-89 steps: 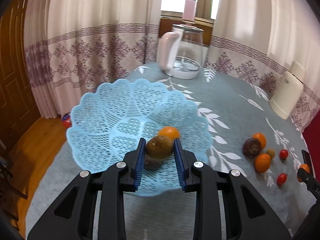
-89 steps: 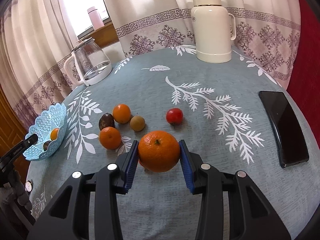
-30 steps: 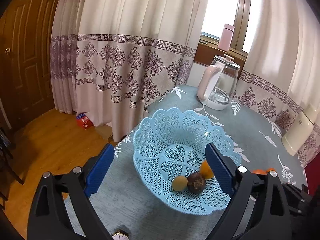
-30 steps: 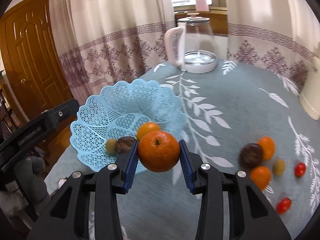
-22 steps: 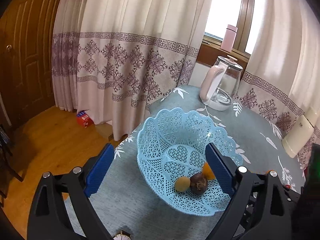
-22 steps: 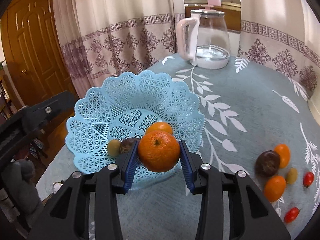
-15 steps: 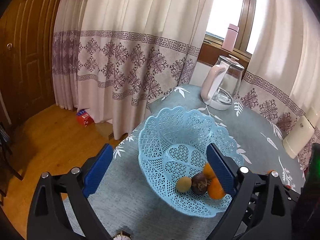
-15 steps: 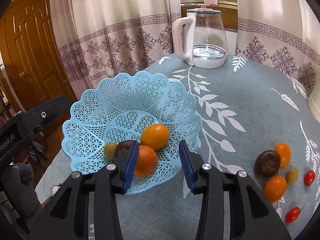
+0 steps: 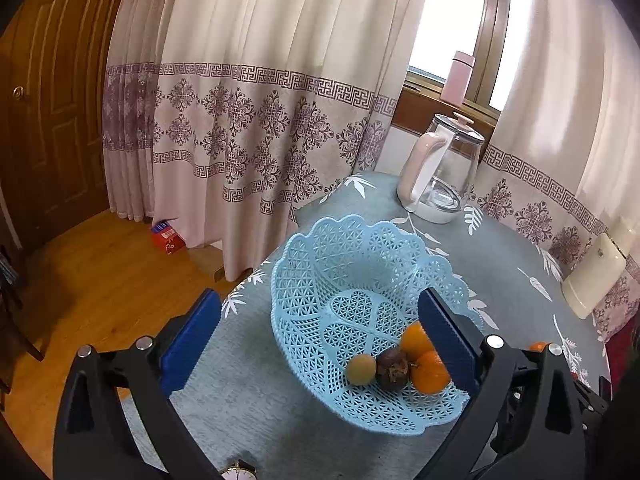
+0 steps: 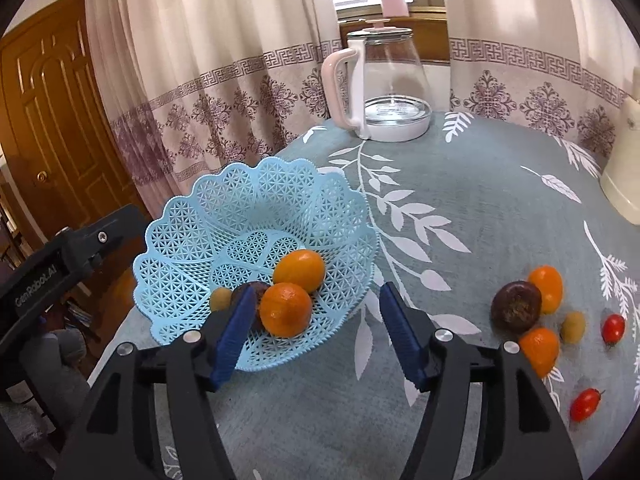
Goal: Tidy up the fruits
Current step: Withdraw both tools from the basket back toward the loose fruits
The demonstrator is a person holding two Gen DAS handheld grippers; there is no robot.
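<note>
A light blue lattice basket (image 10: 200,236) (image 9: 320,264) sits near the table's left edge. Inside it lie two oranges (image 10: 286,309) (image 10: 299,270), a dark passion fruit (image 10: 256,290) and a small yellow-green fruit (image 10: 221,298); the left wrist view shows the same oranges (image 9: 430,372), passion fruit (image 9: 393,369) and small fruit (image 9: 361,369). My right gripper (image 10: 316,334) stands open and empty just above the basket's near rim. My left gripper (image 9: 320,344) is wide open, held back from the basket's other side. Loose on the cloth at the right are two oranges (image 10: 546,289), a passion fruit (image 10: 516,305), a small yellow fruit (image 10: 573,327) and two cherry tomatoes (image 10: 614,329).
A glass kettle (image 10: 386,88) with a pink handle stands at the table's far side. A cream thermos (image 9: 596,280) is at the right edge. Curtains, a wooden door and a wood floor lie beyond the table's left edge. A wristwatch (image 9: 239,471) shows below my left gripper.
My right gripper opened and let the orange drop into the basket, then widened and pulled back a little. The left gripper stayed open and drew back slightly.
</note>
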